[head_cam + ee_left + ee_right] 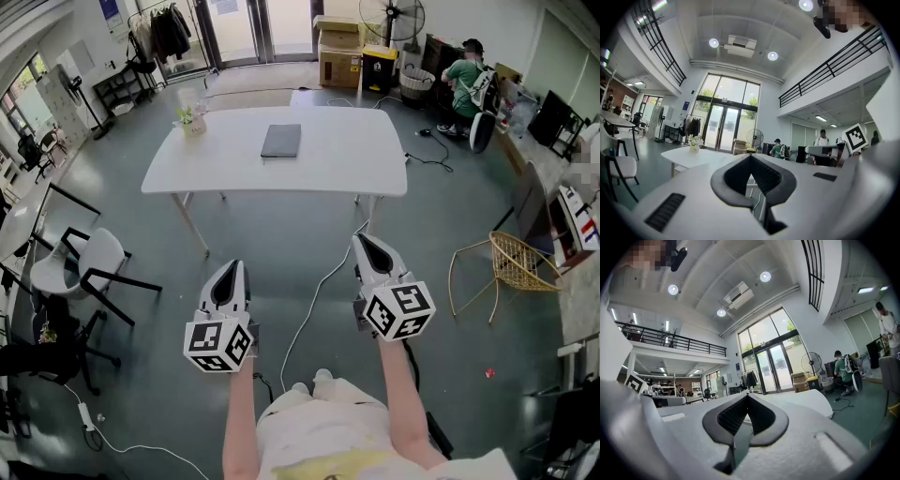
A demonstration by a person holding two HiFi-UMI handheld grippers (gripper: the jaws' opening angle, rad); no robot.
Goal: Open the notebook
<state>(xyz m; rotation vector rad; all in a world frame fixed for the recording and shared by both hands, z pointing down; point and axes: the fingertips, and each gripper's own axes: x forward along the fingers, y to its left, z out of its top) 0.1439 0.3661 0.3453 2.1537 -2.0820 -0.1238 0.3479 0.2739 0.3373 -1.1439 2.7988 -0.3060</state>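
Note:
A dark grey closed notebook (281, 140) lies flat near the middle of a white table (347, 159) some way ahead of me. My left gripper (228, 271) and right gripper (367, 242) are held level over the floor, well short of the table. Both have their jaws together with nothing between them. In the left gripper view the left gripper (751, 157) points toward the table (686, 154). The right gripper view shows the right gripper (747, 396) shut, with the table's edge (811, 399) beyond it. The notebook shows in neither gripper view.
A small flower pot (193, 120) stands on the table's far left corner. A white chair (89, 262) is at left, a wicker chair (518, 262) at right. A white cable (314, 300) runs across the floor between me and the table. A person (466, 84) sits far right.

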